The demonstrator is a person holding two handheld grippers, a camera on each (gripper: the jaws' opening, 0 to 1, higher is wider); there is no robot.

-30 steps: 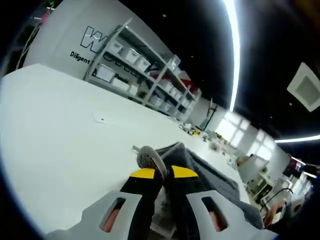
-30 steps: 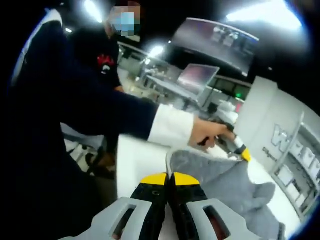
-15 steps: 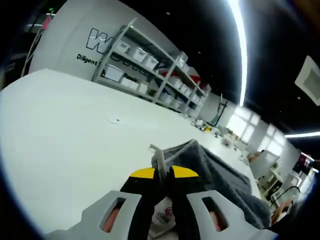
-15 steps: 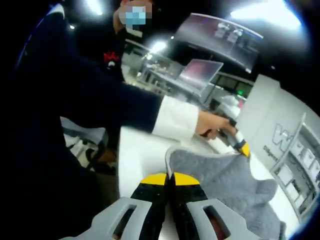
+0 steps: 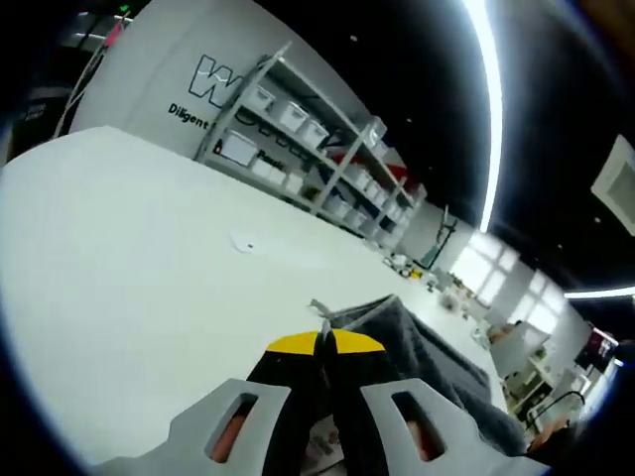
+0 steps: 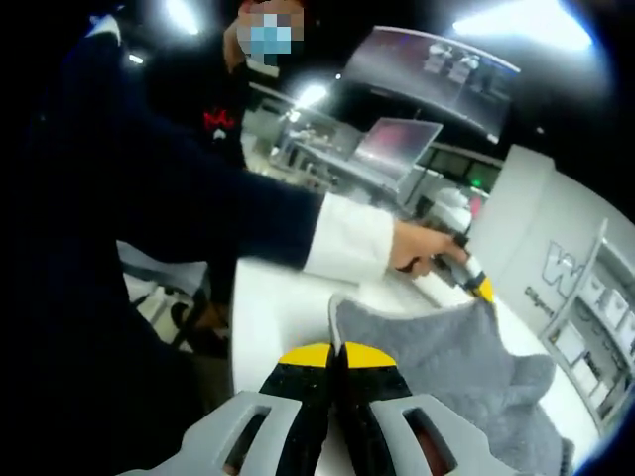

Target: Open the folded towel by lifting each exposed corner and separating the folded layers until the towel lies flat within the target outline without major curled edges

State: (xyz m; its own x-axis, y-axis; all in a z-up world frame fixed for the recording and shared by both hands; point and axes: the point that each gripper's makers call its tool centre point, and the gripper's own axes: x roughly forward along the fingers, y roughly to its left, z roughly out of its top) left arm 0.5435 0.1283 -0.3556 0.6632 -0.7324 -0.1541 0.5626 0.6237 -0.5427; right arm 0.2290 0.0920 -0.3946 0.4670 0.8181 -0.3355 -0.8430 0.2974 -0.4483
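Note:
A grey towel (image 6: 451,362) is stretched in the air between both grippers, above a white table (image 5: 119,268). In the right gripper view my right gripper (image 6: 335,349) is shut on a near corner of it, its yellow-tipped jaws pressed together. Further off, the left gripper (image 6: 480,292), held in a hand, pinches the opposite corner. In the left gripper view my left gripper (image 5: 324,343) is shut on the towel (image 5: 427,357), whose corner and edge stick up between the jaws. A white label hangs below the jaws.
The person's dark sleeve (image 6: 169,198) with a white cuff crosses the right gripper view. Shelves with white bins (image 5: 298,129) line the wall beyond the table. A small mark (image 5: 243,243) lies on the tabletop. Desks and a screen (image 6: 392,149) stand behind the person.
The towel has been pulled tauter between the two grippers and its top edge is straighter. The bunched corner above the left jaws has flattened. Both grips are unchanged.

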